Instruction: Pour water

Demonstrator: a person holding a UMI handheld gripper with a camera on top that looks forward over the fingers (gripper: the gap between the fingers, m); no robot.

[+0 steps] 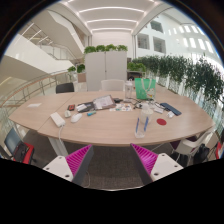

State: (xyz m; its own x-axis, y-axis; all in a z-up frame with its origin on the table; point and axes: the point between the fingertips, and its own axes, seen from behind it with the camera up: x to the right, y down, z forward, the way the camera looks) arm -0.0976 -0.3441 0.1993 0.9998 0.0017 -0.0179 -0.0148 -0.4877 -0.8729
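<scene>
Gripper view, tongs: the tongs [112, 160] are spread wide and hold nothing; one magenta pad [77, 157] sits at about 7 o'clock and the other at about 5 o'clock, with only the bench edge and the floor in the gap between them.
Height and stance: the tongs hang well short of the bench and above it, which I take as a survey stance, held back to take in the whole top before choosing a target.
Bench: a long oval wooden bench [120, 128] runs across the middle, well beyond the fingers, with scattered clutter on top.
Task's thing: the likeliest water vessel is the green pitcher-like container [146, 88] at about 1 o'clock, standing upright at the far side of the bench; whether it holds water cannot be told.
Other items: a slim red bottle-like object [148, 124] stands nearer at about 4 o'clock, a white cup [57, 118] lies toward 9 o'clock, and papers [103, 102] sit near the centre.
Why so placed: the vessels are spread apart, so pourer and receiver would need pairing up; which cup is meant to receive is unclear.
Surroundings: white cabinets topped with plants [107, 48] at 12 o'clock, a hedge of greenery at 2 o'clock, chairs around the bench.
Progress: judged not yet begun.
</scene>
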